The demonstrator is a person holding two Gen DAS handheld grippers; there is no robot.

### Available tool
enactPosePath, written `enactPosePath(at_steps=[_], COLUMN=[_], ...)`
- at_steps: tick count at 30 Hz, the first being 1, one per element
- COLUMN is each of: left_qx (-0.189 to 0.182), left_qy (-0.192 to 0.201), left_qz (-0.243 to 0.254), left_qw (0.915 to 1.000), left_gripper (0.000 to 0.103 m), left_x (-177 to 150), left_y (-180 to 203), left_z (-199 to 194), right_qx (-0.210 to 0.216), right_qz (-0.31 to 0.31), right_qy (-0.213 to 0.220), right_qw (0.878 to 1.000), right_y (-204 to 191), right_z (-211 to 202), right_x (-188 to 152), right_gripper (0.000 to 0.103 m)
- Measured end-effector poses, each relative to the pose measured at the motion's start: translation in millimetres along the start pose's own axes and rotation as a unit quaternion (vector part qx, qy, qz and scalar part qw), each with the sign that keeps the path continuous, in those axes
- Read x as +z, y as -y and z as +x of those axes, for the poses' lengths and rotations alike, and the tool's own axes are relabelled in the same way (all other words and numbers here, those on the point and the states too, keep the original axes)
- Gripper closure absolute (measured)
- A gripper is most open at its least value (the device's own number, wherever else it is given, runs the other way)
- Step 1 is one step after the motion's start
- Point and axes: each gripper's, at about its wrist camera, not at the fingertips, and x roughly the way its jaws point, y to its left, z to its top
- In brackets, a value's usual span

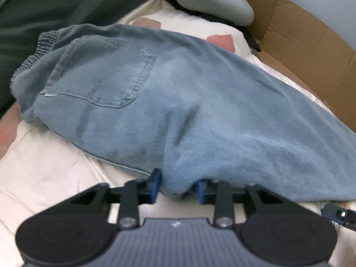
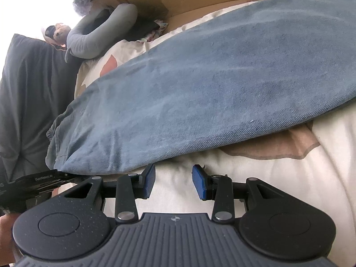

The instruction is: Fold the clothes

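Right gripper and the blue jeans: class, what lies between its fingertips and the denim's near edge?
Only bare cream bedding, seen in the right wrist view; right gripper stands open before the jeans.

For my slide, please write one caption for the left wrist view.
Left gripper fingers straddle a bunched fold of blue jeans on a white bedsheet.

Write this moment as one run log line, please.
left tool: around jeans edge, grip unclear | right tool: open, empty, beside jeans | jeans: flat on bedding
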Motion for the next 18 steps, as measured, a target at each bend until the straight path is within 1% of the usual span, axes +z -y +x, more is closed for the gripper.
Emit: enactPosePath(at_steps=[1,4,7,9,12,18], left_qx=[-0.004,0.001,0.011,0.014,0.014,0.012], left_qy=[0.002,0.009,0.007,0.004,-0.002,0.002], left_qz=[0.004,0.016,0.022,0.012,-0.001,-0.016], left_qw=[1.0000,0.9998,0.9997,0.9998,0.9999,0.9998], left_gripper=[0.040,0.036,0.031,0.032,0.038,0.039], left_x=[0,-3,-4,-5,-4,2], left_y=[1,5,6,2,-4,-11], left_z=[2,8,15,18,18,11], right_qx=[0.000,0.001,0.001,0.001,0.001,0.003], right_qz=[-0.001,-0.002,-0.003,-0.005,-0.006,0.001], right_qy=[-0.001,-0.002,-0.003,-0.004,-0.004,0.006], right_qw=[1.000,1.000,1.000,1.000,1.000,1.000], right_y=[0,-1,0,1,1,4], right_z=[0,1,1,1,0,-5], right_x=[0,0,0,-1,-1,3], right_gripper=[0.060,0.060,0.060,0.060,0.060,0.060])
